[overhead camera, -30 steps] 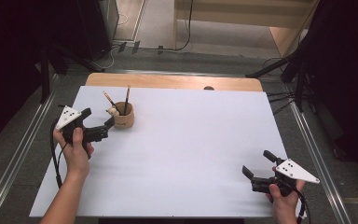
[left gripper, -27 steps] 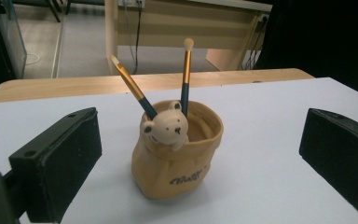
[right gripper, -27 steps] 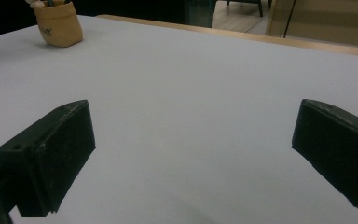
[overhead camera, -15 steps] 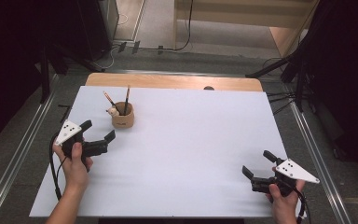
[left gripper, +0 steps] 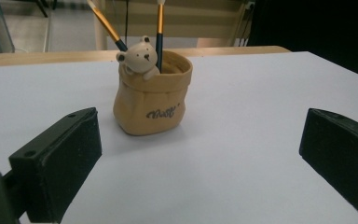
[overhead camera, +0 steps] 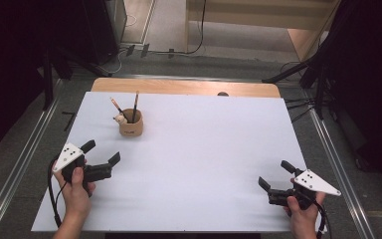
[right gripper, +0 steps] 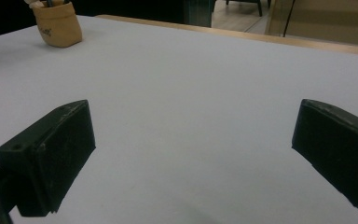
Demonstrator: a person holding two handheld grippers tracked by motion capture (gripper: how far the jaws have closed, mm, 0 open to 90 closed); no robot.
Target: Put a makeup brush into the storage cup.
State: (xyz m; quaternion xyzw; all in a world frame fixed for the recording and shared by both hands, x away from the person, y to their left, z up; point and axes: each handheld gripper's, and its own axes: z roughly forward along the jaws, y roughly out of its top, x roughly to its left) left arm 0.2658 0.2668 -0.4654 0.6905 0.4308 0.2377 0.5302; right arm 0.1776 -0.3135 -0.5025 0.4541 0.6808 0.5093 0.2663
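Two brushes (overhead camera: 125, 107) already stand upright in the tan bear pen holder (overhead camera: 131, 123), which sits on the white tabletop (overhead camera: 204, 149) toward its far left. Nothing else lies loose on the sheet, so the putting-in part looks finished, as far as I can judge.

At the near left of the high view, the left gripper (overhead camera: 102, 155) hangs close to the holder but apart from it, its jaws spread wide with nothing between them. In the left gripper view the holder (left gripper: 151, 95) stands just beyond the jaws, its small bear figure (left gripper: 140, 58) perched on the rim.

Near the tabletop's front right corner, well away from the holder, the right gripper (overhead camera: 274, 174) has its jaws wide apart and empty too.

What seems left is only parking both grippers.
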